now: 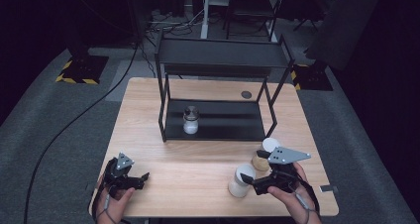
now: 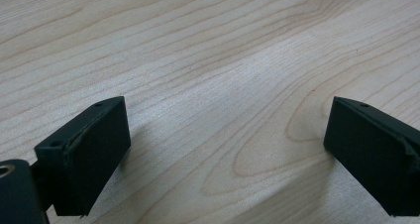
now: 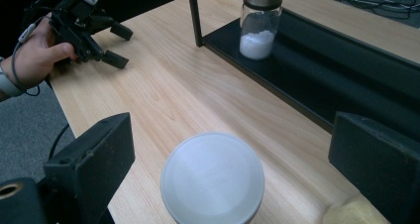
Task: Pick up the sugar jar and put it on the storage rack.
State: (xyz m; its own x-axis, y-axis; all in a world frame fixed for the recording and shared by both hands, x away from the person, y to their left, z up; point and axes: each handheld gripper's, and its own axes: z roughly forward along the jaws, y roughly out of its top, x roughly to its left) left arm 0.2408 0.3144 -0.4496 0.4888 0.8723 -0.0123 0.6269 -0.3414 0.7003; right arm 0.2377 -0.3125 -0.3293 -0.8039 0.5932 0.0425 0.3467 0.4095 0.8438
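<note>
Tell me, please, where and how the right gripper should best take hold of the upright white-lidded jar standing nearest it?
Probably grip the white-lidded jar on its round body just below the flat lid, coming level from the person's side. It stands upright between the open jaws of the right gripper, with a second jar close behind and to its right.

- Your table (image 1: 198,159) is pale wood, with a visible grain and a smooth satin sheen.
- The right gripper (image 3: 233,149) has matt black plastic-looking jaw pads.
- The jar (image 3: 213,182) between them carries a smooth, dull white lid.
- The shaker (image 3: 260,23) is clear glass with a shiny metal cap.
- The rack (image 1: 220,55) is matt black metal.
</note>
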